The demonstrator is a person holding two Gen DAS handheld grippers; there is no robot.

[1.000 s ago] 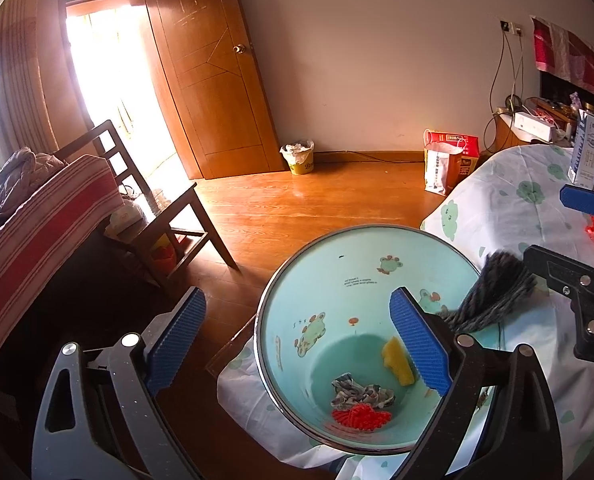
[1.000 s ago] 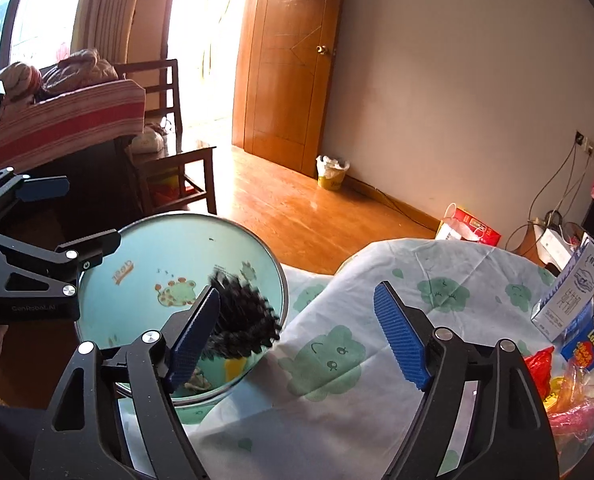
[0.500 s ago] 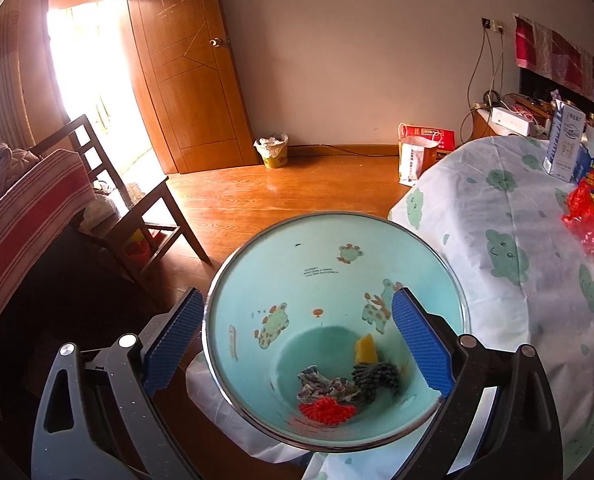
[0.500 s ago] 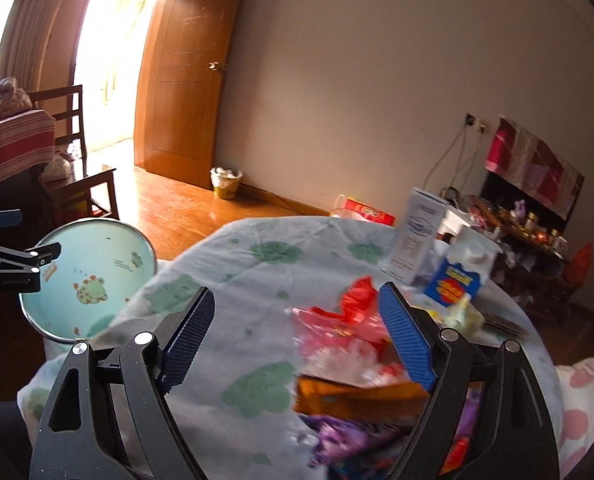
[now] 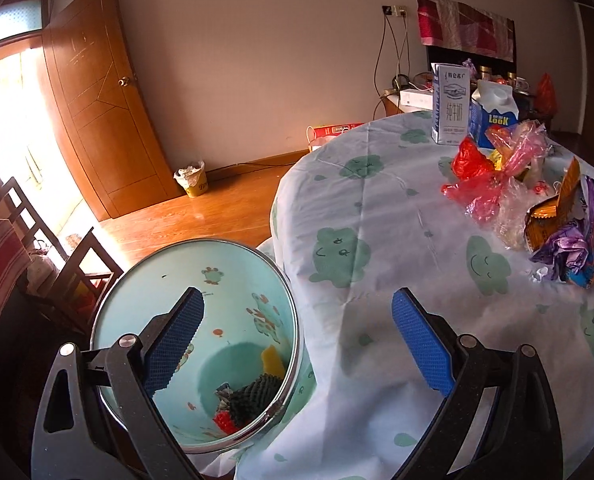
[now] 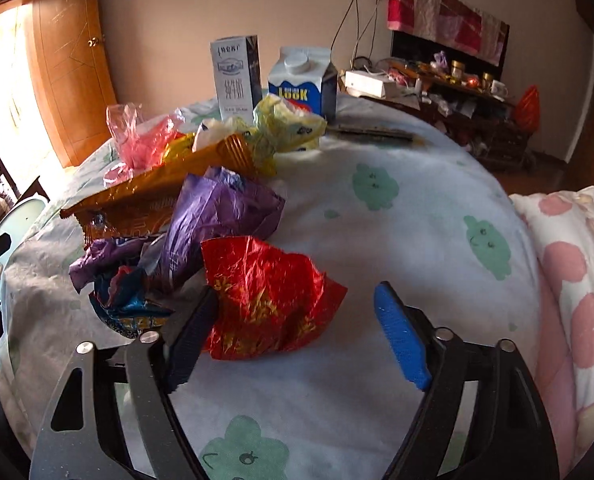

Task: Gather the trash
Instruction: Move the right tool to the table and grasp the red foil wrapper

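A crumpled red foil wrapper (image 6: 269, 300) lies on the table between the jaws of my right gripper (image 6: 295, 294). The jaws are closing: the left pad touches the wrapper's edge and the right pad stands apart from it. Just beyond lie a purple wrapper (image 6: 221, 216), a blue wrapper (image 6: 129, 304) and an orange packet (image 6: 157, 196). The pale blue bin (image 5: 201, 246) stands beside the table and holds a dark ridged piece (image 5: 253, 394), a yellow scrap (image 5: 271, 360) and a red scrap (image 5: 225, 422). My left gripper (image 5: 297, 295) hangs open, its left finger over the bin's mouth.
The tablecloth (image 6: 397, 220) is white with green prints. Two milk cartons (image 6: 237, 76) (image 6: 301, 80) stand at the far side behind pink and yellow plastic bags (image 6: 141, 140). A pink-flowered quilt (image 6: 569, 280) lies to the right. A wooden chair (image 5: 77, 268) stands by the bin.
My right gripper swung from the bin to the trash pile on the table and its jaws narrowed. The dark ridged piece now lies in the bin. My left gripper shifted toward the table.
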